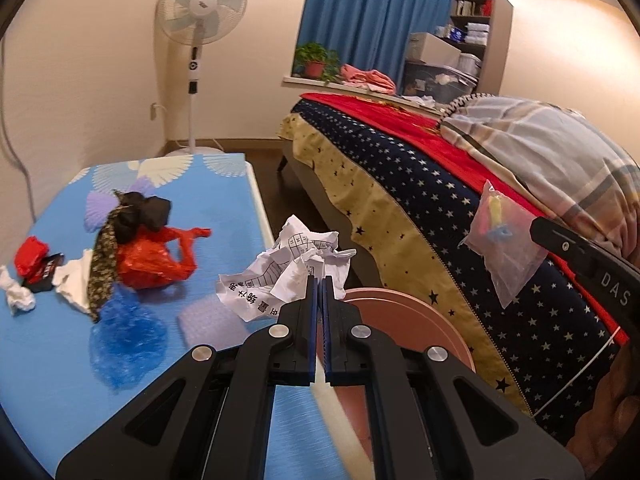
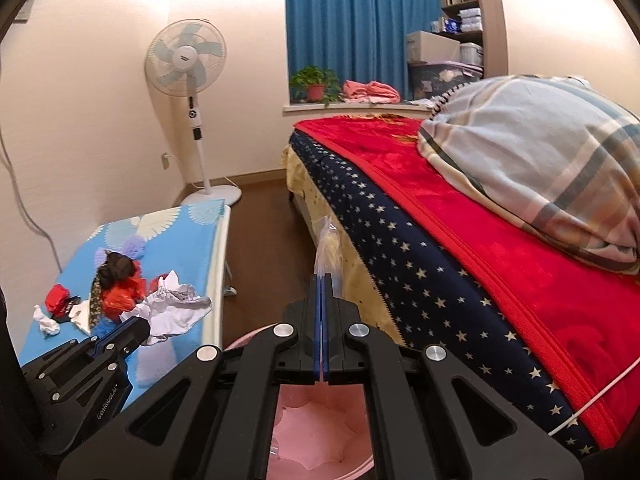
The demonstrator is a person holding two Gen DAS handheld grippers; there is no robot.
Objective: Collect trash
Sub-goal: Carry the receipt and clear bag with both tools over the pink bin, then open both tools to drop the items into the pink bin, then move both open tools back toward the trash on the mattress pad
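My left gripper (image 1: 319,280) is shut on a crumpled white printed paper (image 1: 288,268), held over the table's right edge beside the pink bin (image 1: 404,312). In the right wrist view the same paper (image 2: 176,312) sticks out of the left gripper (image 2: 142,326). My right gripper (image 2: 322,278) is shut on a clear plastic bag (image 2: 329,248) above the pink bin (image 2: 320,420). From the left wrist view that bag (image 1: 500,240) holds small coloured bits and hangs from the right gripper (image 1: 538,227) in front of the bed.
On the blue-covered table (image 1: 224,200) lie a red plastic bag (image 1: 156,260), black and patterned scraps (image 1: 132,216), a red packet (image 1: 32,256), white tissue (image 1: 18,296) and blue bubble wrap (image 1: 128,340). A bed (image 2: 460,248) stands to the right, a standing fan (image 1: 196,40) behind.
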